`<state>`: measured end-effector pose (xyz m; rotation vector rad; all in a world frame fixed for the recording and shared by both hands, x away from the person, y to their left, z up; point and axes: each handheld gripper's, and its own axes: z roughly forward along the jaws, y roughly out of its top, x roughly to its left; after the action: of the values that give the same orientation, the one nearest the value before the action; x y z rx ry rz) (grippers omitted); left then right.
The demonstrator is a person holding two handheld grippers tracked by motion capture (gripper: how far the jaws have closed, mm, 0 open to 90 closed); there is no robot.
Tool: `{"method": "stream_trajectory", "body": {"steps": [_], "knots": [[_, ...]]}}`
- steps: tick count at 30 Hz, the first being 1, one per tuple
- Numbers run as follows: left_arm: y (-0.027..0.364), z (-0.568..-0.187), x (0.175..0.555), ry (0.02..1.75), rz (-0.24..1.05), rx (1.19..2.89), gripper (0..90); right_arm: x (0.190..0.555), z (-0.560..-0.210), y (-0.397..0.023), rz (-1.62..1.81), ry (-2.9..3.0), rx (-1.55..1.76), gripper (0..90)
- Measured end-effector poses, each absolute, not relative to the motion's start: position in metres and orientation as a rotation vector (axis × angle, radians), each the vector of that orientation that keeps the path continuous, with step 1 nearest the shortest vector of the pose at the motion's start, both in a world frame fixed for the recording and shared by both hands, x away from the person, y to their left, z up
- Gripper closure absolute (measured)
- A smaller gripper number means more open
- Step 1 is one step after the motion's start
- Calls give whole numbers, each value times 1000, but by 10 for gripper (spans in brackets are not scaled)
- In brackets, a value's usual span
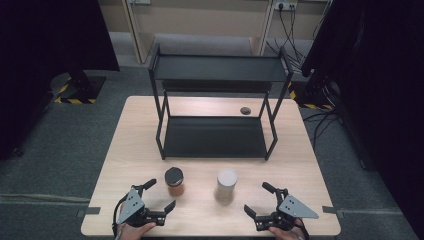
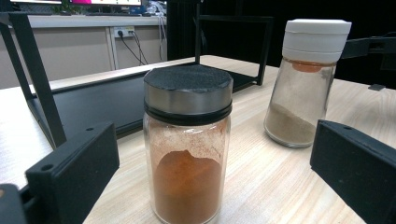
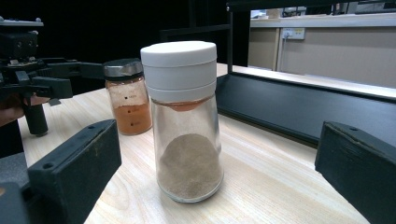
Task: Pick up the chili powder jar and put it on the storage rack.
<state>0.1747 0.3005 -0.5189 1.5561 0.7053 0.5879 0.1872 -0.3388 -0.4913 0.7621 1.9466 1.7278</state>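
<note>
The left claw (image 1: pixel 161 195) stands wide, its two black jaws spread well apart with nothing between them yet; in the left gripper view the black-lidded jar (image 2: pixel 187 144) sits right in the gap, close but untouched on either side. The right claw (image 1: pixel 260 200) is just as wide and empty, and in the right gripper view the white-capped jar (image 3: pixel 184 119) stands centred between its jaws, also apart from both.

Both jars stand upright on the counter (image 1: pixel 300 165), near its front edge and in front of the black two-tier rack (image 1: pixel 215 107), the black-lidded one to the left of the other.

The black-lidded jar looks like clear glass with straight walls, about half full of orange-red powder: fairly light, rigid, smooth, and likely to slip if pinched weakly. I would take it across the glass body below the metal band of the lid, where the walls run parallel.

The white-capped jar tapers, narrower under the cap and wider at the base, and holds a small heap of grey-brown powder. That taper could let it slide downward out of a loose hold, so the mid-body, or just beneath the cap's shoulder, seems the safer place. Both would break if dropped, and a tall jar tips easily if nudged by one jaw first
</note>
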Motion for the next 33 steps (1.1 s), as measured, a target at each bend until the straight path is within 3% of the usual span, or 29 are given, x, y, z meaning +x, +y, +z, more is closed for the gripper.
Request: {"method": "stream_trajectory", "body": {"steps": [33], "knots": [[297,-517,175,714,607,1561,13,187,-492,-337,1747,1936,767,6]]}}
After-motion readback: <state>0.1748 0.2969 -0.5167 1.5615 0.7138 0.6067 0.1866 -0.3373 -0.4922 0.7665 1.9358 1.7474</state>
